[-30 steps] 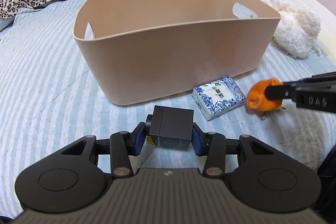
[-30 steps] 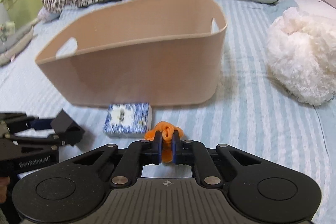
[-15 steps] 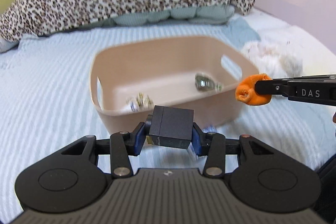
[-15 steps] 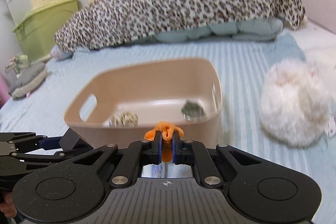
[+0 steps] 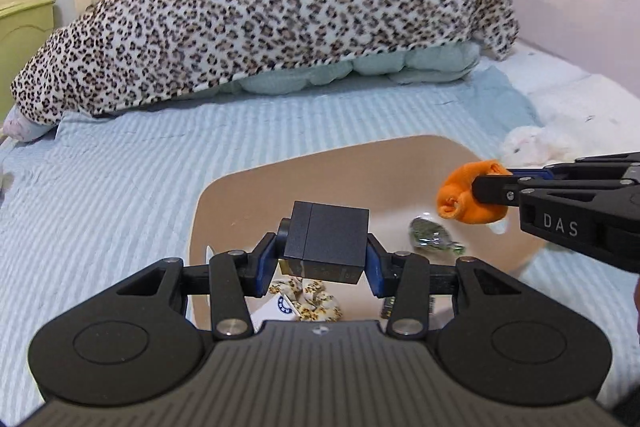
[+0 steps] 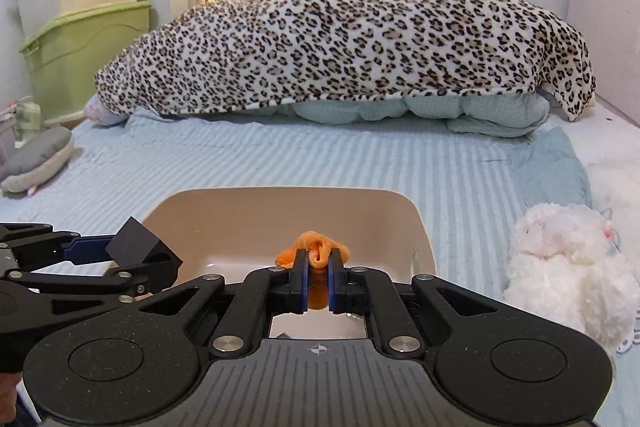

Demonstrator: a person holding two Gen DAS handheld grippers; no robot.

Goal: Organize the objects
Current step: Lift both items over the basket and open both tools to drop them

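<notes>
Black box (image 5: 326, 241): clamped between the fingers of the left gripper (image 5: 326, 259), held in the air above the near left part of the tan bin (image 5: 316, 163). Not yet released.

Orange cloth toy (image 5: 470, 193): pinched tight by the right gripper (image 6: 318, 285), held in the air over the bin's right half. Not yet released.

Tan bin: stands on the striped blue bedspread (image 5: 120, 179), towards its near edge. Already holds a green crumpled item (image 5: 430, 233) by the right wall, a leopard-patterned item (image 5: 316, 301) and a white card with blue print (image 5: 278, 307) at the near wall.

Progress, as judged: several things stowed; two in hand, both poised for dropping in.

Left outside: white plush toy (image 6: 568, 267), on the bedspread just right of the bin. Whether it belongs in the bin cannot be told.

Beyond: leopard-print blanket (image 6: 360, 39) heaped across the far end of the bed.
</notes>
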